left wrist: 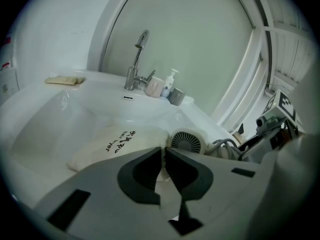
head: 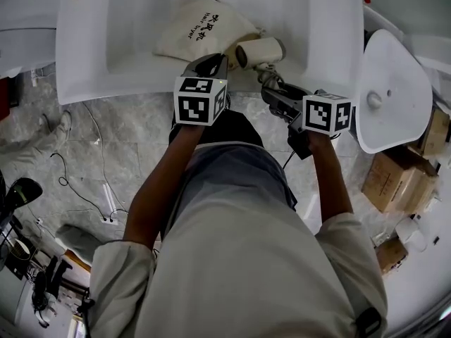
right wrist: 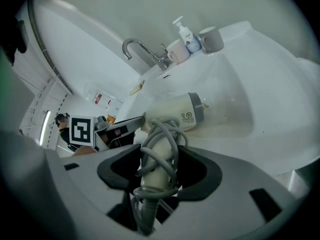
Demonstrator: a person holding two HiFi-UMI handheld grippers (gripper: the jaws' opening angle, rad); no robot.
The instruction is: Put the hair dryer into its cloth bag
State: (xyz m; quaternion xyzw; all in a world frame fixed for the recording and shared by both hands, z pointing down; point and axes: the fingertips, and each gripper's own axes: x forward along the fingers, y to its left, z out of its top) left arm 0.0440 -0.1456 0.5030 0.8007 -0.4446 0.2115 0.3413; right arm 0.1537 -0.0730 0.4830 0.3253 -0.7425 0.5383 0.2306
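Currently left tongs (left wrist: 163,159) are clenched on a fold of the cloth bag (left wrist: 117,141) at its near edge. Right tongs (right wrist: 159,170) clamp the hair dryer (right wrist: 175,115) by its handle, with the cord (right wrist: 161,134) wound round it. The dryer barrel sits at the near side of the sink (left wrist: 60,109), just beside the bag, not inside yet. Risks as I judge them: can't tell if the left pinch has one layer or both. If both, the mouth stays shut and the barrel just shoves the bag. Loose cord loops could also snag the hem. Faucet (left wrist: 137,59) behind is well apart.
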